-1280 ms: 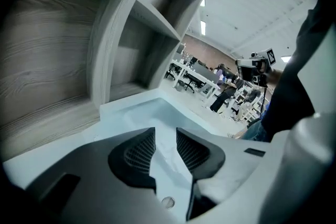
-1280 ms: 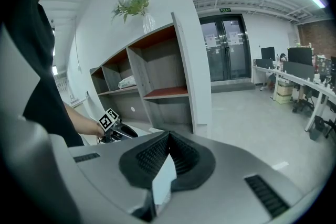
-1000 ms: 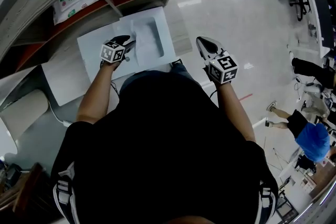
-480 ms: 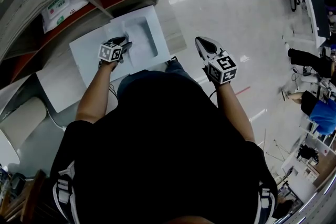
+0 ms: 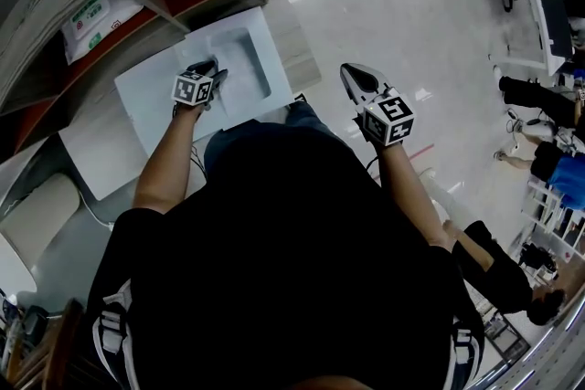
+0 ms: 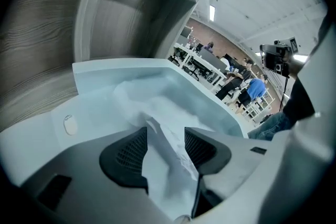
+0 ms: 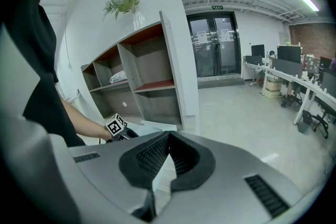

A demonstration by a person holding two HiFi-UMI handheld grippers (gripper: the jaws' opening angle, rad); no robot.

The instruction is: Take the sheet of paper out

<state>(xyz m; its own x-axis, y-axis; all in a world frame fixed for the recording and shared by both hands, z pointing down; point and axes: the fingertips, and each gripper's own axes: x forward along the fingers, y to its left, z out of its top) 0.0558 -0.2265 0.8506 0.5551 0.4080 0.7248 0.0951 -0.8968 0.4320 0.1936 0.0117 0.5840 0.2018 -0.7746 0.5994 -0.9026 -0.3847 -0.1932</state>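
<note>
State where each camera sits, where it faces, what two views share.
Head view: on the person's head, facing steeply down; shows torso, forearms, left tongs, right tongs.
Left gripper view: on the left tongs, facing into the white tray; its jaws, just opened, flank the sheet of paper.
Right gripper view: on the right tongs, facing shelves; jaws together.
Shared: head and right gripper views show the left tongs.

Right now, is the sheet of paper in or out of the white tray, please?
In: the paper lies crumpled in the tray, its edge between the left gripper's jaws, which have just been opening.
</note>
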